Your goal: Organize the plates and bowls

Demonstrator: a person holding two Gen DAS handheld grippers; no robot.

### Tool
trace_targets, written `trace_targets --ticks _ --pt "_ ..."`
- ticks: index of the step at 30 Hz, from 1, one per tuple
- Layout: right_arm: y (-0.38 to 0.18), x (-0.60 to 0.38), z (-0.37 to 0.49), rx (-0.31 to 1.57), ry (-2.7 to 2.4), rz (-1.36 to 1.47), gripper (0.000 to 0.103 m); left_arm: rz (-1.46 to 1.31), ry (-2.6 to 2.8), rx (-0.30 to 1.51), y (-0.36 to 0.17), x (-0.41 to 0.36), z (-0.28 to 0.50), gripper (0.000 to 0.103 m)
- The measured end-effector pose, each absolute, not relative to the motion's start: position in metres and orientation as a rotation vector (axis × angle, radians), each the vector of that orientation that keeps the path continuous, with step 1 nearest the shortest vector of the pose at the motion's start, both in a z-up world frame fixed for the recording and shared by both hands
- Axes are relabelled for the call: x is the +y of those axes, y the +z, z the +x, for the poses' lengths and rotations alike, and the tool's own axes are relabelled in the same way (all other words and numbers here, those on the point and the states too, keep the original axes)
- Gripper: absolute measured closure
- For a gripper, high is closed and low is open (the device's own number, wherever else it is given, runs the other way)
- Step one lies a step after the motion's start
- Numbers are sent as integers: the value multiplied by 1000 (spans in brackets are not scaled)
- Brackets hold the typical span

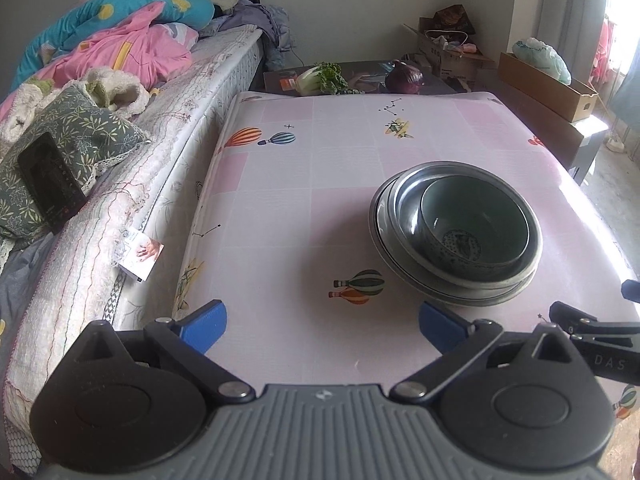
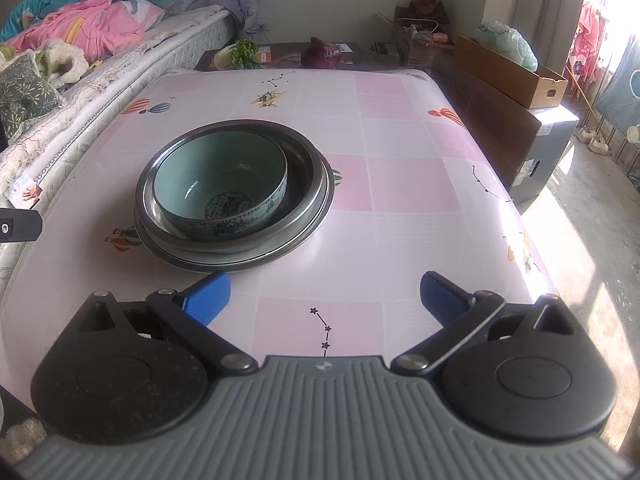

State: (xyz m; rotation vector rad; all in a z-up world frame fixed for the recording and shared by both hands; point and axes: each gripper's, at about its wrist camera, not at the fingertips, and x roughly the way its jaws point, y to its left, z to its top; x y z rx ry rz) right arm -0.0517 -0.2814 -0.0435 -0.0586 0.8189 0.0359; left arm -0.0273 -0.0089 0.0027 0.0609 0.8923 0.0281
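Note:
A pale green ceramic bowl (image 1: pixel 474 222) with a dark pattern sits inside a metal bowl (image 1: pixel 404 196), which rests on stacked metal plates (image 1: pixel 384 240) on the pink table. In the right wrist view the green bowl (image 2: pixel 220 184) sits in the metal bowl (image 2: pixel 304 160) on the plates (image 2: pixel 240 262). My left gripper (image 1: pixel 322 320) is open and empty, just short and left of the stack. My right gripper (image 2: pixel 324 296) is open and empty, just short and right of the stack.
The table carries a pink balloon-print cloth (image 1: pixel 304 184). A bed (image 1: pixel 120 184) with bedding runs along the left. A cabbage (image 1: pixel 320 78) and a purple cabbage (image 1: pixel 404 76) lie on a low stand behind. Cardboard boxes (image 2: pixel 512 72) stand at the right.

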Motion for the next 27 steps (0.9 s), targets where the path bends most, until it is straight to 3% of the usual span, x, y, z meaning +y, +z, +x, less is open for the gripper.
trace_targets --ticks 27 --pt "-39 -279 -59 867 20 -52 1 44 -4 959 -4 -17 -29 0"
